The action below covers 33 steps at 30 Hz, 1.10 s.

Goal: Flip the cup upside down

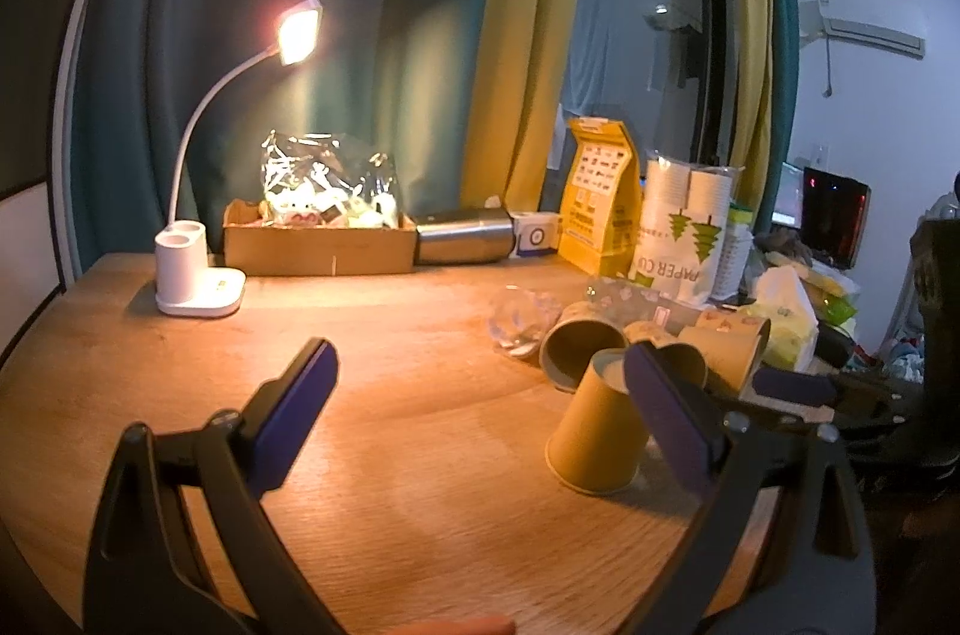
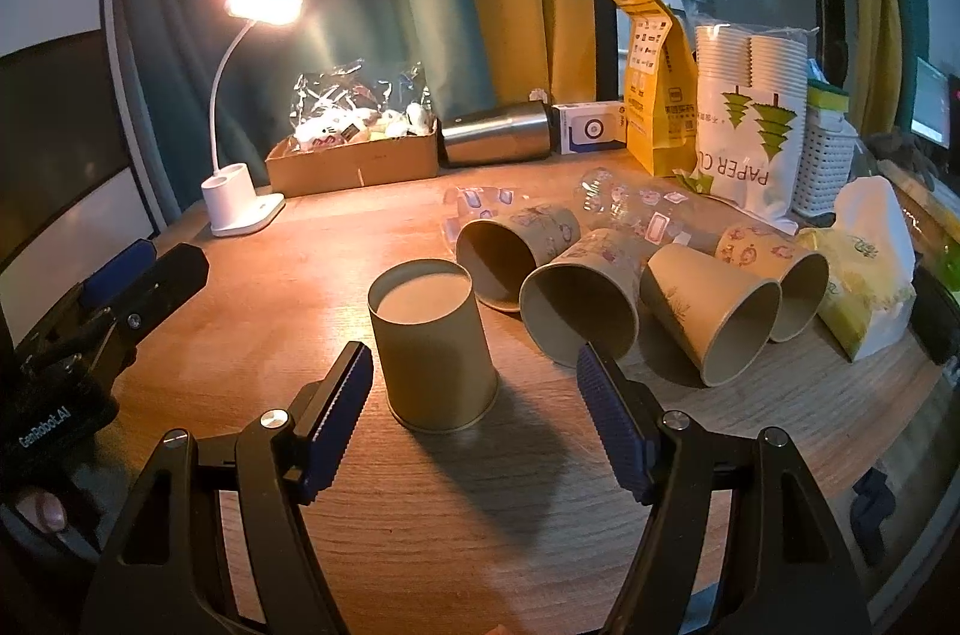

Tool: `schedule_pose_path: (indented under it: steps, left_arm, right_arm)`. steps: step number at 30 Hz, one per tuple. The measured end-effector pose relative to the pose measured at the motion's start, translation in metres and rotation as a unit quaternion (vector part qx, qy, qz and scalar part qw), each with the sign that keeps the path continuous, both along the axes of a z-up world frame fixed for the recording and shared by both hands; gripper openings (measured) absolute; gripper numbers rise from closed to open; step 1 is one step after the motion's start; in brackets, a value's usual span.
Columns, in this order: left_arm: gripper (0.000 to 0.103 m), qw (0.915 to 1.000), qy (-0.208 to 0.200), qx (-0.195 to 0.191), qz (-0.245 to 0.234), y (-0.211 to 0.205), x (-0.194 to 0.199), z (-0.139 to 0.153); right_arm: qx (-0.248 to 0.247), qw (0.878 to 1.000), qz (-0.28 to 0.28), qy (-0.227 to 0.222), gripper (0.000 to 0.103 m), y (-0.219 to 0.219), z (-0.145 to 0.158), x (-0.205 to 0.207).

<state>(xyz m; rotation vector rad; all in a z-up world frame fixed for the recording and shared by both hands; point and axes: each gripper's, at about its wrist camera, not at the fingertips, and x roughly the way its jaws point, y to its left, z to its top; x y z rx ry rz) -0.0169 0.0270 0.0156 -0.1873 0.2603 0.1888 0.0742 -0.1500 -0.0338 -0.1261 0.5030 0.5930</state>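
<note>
A tan paper cup (image 2: 433, 344) stands upside down on the wooden table (image 2: 480, 533), base up; it also shows in the left wrist view (image 1: 597, 434). My right gripper (image 2: 474, 365) is open, its fingers either side of the cup's lower part and a little nearer than it, not touching. Several more tan cups (image 2: 579, 302) lie on their sides behind it, mouths facing me. My left gripper (image 1: 477, 365) is open and empty over the table, left of the cup; its right finger (image 1: 672, 419) overlaps the cup in view.
A lit white desk lamp (image 2: 243, 200) stands at the back left. A cardboard box (image 2: 354, 161), a steel flask (image 2: 498, 134), a yellow bag (image 2: 657, 95) and a pack of paper cups (image 2: 750, 125) line the back. A tissue pack (image 2: 864, 275) lies right.
</note>
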Motion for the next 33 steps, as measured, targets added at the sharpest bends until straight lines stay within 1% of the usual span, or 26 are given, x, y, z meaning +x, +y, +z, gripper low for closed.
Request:
schedule_pose_path:
  steps: [33]
  left_arm:
    - [0.097, 1.0, -0.001, 0.0, -0.001, 0.0007, -0.0005, -0.0003]
  right_arm:
    - [0.004, 1.0, 0.0, 0.005, 0.074, 0.0003, -0.0036, -0.0017]
